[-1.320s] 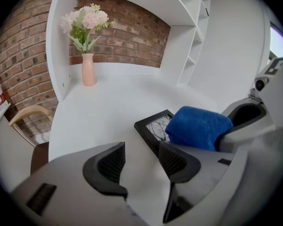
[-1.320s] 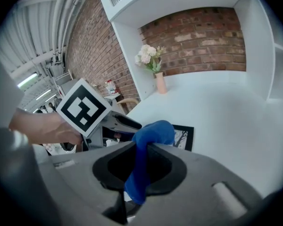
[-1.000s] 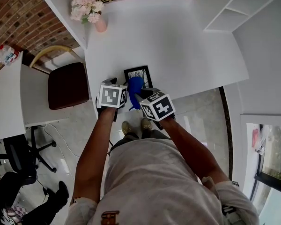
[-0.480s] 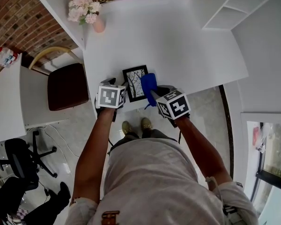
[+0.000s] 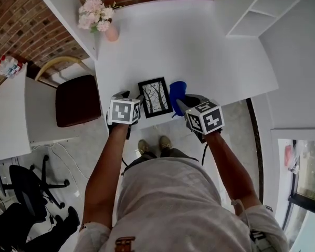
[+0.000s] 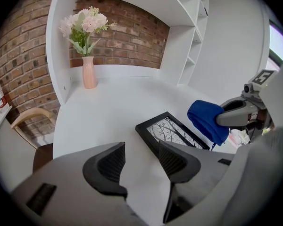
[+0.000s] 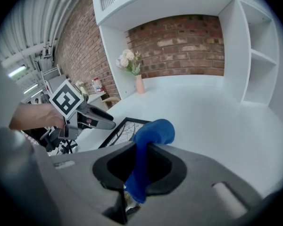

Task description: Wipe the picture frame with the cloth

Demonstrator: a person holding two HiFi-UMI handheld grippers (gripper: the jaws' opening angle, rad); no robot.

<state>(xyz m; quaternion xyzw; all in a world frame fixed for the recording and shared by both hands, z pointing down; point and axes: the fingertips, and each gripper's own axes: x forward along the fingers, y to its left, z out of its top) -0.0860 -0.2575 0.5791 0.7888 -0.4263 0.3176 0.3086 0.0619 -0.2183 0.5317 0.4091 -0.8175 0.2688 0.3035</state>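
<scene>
A black picture frame [image 5: 154, 96] with a tree print lies flat near the front edge of the white table [image 5: 199, 46]; it also shows in the left gripper view [image 6: 172, 131] and the right gripper view [image 7: 118, 130]. My right gripper [image 5: 182, 103] is shut on a blue cloth [image 5: 177, 91], held just right of the frame and off its glass. The cloth [image 7: 148, 147] bulges up between the jaws. My left gripper [image 6: 140, 161] is open, hovering at the frame's left front corner with nothing between its fingers [image 6: 111, 164].
A pink vase of flowers [image 5: 102, 20] stands at the table's far left corner. White shelving [image 5: 257, 9] rises at the back right. A dark brown chair [image 5: 76, 96] sits left of the table. A brick wall [image 6: 122, 36] runs behind.
My right gripper has carried the blue cloth rightward, off the picture frame, uncovering the whole print. The left gripper has stayed at the frame's left side.
</scene>
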